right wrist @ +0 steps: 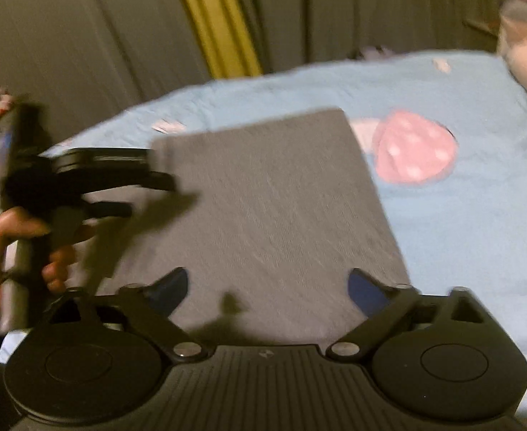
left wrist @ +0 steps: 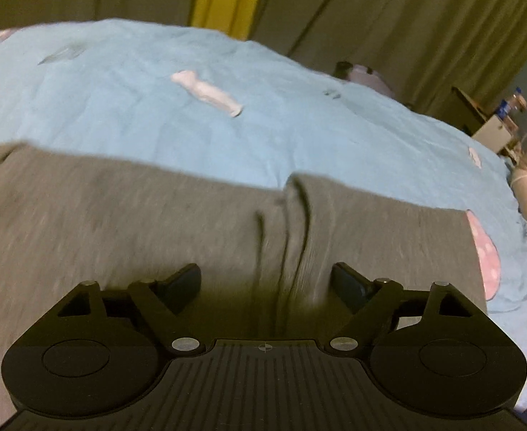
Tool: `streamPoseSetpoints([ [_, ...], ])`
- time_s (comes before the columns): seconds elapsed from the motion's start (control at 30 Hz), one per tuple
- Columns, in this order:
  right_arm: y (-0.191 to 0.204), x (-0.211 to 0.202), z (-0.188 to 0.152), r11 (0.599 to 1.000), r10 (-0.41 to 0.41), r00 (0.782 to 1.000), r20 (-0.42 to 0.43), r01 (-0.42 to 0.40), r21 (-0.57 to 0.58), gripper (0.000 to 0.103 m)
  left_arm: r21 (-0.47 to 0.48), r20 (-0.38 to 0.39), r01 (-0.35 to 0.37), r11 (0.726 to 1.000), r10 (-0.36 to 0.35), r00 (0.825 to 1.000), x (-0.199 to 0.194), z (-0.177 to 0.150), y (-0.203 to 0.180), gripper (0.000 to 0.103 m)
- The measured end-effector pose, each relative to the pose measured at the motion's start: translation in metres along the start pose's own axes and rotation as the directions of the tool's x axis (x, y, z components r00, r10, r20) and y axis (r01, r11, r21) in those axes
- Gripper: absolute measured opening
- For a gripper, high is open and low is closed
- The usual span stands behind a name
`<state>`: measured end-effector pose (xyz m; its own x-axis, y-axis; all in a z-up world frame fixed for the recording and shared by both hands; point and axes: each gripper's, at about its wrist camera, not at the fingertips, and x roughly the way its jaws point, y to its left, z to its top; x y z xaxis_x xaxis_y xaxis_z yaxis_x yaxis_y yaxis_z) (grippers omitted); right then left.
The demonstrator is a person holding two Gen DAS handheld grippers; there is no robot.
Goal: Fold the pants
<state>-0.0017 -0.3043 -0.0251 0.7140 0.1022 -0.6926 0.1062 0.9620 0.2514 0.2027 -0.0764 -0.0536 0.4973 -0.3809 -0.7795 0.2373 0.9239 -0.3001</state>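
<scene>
Both grippers stand with their jaws spread wide and nothing between the fingers. Seen from its own camera, the left gripper (left wrist: 266, 282) hangs low over the grey pants (left wrist: 155, 222), its fingers on either side of a small run of creases in the cloth. The right gripper (right wrist: 267, 289) hovers over the near edge of the same garment, which lies on the blue bedspread (right wrist: 461, 222) as a compact, roughly rectangular bundle. The right camera also shows the left gripper out at the bundle's left edge, held by the person's hand (right wrist: 15, 251); blur hides whether it touches the cloth there.

The pants look already folded down to a short panel, so the task seems late: either a last fold or a final smoothing remains. That is a judgement from the neat outline, not something shown.

In the right view the bundle's long axis runs from the camera away toward the curtain (right wrist: 84, 54), leaning slightly to the right, with the far edge straight and the right edge clean. From the left view the panel spreads broadly across the frame, its far edge running left to right.

A next fold would call for pinching the near edge at both corners and carrying it toward the far edge; the creases by the left gripper may want flattening first.
</scene>
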Motion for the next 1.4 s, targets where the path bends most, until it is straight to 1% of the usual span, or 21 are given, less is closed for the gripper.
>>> streamPoseSetpoints([
  [0.03,0.003,0.004,0.000,1.000,0.007,1.000,-0.010,-0.008,-0.009,0.037,0.003,0.010,0.005,1.000,-0.005,1.000,0.001,0.003,-0.002,0.078],
  [0.07,0.005,0.009,0.000,1.000,0.009,1.000,-0.028,-0.009,-0.008,0.031,0.019,0.030,0.011,1.000,-0.011,0.999,-0.001,0.006,-0.003,0.053],
  [0.1,0.007,0.015,0.000,1.000,0.016,0.999,-0.050,-0.016,-0.001,0.029,0.044,0.049,0.020,0.999,-0.022,0.999,-0.005,0.008,-0.005,0.041],
  [0.13,0.009,0.019,-0.001,0.999,0.039,0.997,-0.063,-0.038,0.005,0.027,0.054,0.042,0.015,0.998,-0.018,0.999,-0.006,0.011,-0.008,0.040],
  [0.17,0.012,0.022,-0.001,0.998,0.059,0.996,-0.064,-0.059,0.004,0.027,0.055,0.038,0.012,0.998,-0.014,0.999,-0.006,0.013,-0.010,0.034],
  [0.2,0.015,0.024,-0.001,0.997,0.076,0.995,-0.059,-0.077,-0.003,0.027,0.062,0.041,0.012,0.998,-0.015,0.999,-0.006,0.013,-0.011,0.023],
  [0.23,0.019,0.027,-0.002,0.996,0.092,0.994,-0.060,-0.093,-0.009,0.027,0.076,0.046,0.024,0.997,-0.027,0.999,-0.007,0.012,-0.013,0.023],
  [0.37,0.031,0.039,-0.006,0.990,0.132,0.987,-0.094,-0.137,-0.043,0.030,0.123,0.070,-0.015,0.992,0.007,0.998,-0.007,0.010,-0.025,0.020],
  [0.57,0.029,0.033,-0.005,0.979,0.201,0.977,-0.065,-0.202,-0.005,0.030,0.107,0.074,0.000,0.994,-0.008,0.997,-0.012,0.016,-0.024,0.018],
  [0.7,0.032,0.040,-0.015,0.981,0.188,0.978,-0.094,-0.192,-0.032,0.031,0.118,0.076,-0.004,0.993,-0.005,0.997,-0.014,0.016,-0.024,0.017],
  [0.83,0.032,0.041,-0.017,0.967,0.250,0.961,-0.114,-0.255,-0.025,0.031,0.093,0.085,0.012,0.996,-0.020,0.996,-0.021,0.020,-0.020,0.017],
  [0.93,0.028,0.038,-0.014,0.965,0.258,0.960,-0.109,-0.262,-0.018,0.033,0.089,0.082,0.012,0.996,-0.020,0.996,-0.027,0.019,-0.015,0.022],
  [0.97,0.023,0.036,-0.012,0.967,0.253,0.963,-0.091,-0.254,0.000,0.043,0.093,0.085,0.003,0.996,-0.011,0.996,-0.030,0.017,-0.013,0.021],
  [1.03,0.011,0.026,-0.007,0.979,0.201,0.979,-0.036,-0.200,0.032,0.054,0.102,0.099,-0.037,0.994,0.027,0.995,-0.041,0.009,-0.005,0.026],
  [1.1,-0.004,0.016,-0.001,0.989,0.131,0.991,0.022,-0.132,0.069,0.055,0.077,0.067,0.001,0.997,-0.007,0.998,-0.048,-0.002,0.008,0.037],
  [1.17,-0.023,0.008,0.005,0.993,0.033,0.998,0.059,-0.039,0.108,0.062,0.042,0.008,0.037,0.998,-0.038,0.999,-0.048,-0.017,0.018,0.038],
  [1.2,-0.032,0.007,0.007,0.991,0.005,0.998,0.064,-0.014,0.130,0.063,0.042,-0.023,0.048,0.998,-0.047,0.999,-0.046,-0.025,0.019,0.038],
  [1.23,-0.041,0.006,0.009,0.987,-0.007,0.998,0.063,-0.004,0.162,0.064,0.044,-0.042,0.048,0.998,-0.046,0.998,-0.044,-0.033,0.019,0.038],
  [1.3,-0.057,0.005,0.012,0.972,-0.017,0.999,0.051,0.005,0.233,0.064,0.034,-0.026,0.066,0.997,-0.065,0.998,-0.044,-0.044,0.017,0.039],
  [1.37,-0.064,0.006,0.009,0.961,-0.017,0.999,0.045,0.004,0.275,0.067,-0.028,-0.050,0.138,0.990,-0.139,0.989,-0.042,-0.045,0.017,0.043],
  [1.4,-0.064,0.006,0.007,0.960,-0.007,0.999,0.045,-0.006,0.280,0.067,-0.064,-0.073,0.183,0.981,-0.187,0.980,-0.038,-0.045,0.018,0.048],
])
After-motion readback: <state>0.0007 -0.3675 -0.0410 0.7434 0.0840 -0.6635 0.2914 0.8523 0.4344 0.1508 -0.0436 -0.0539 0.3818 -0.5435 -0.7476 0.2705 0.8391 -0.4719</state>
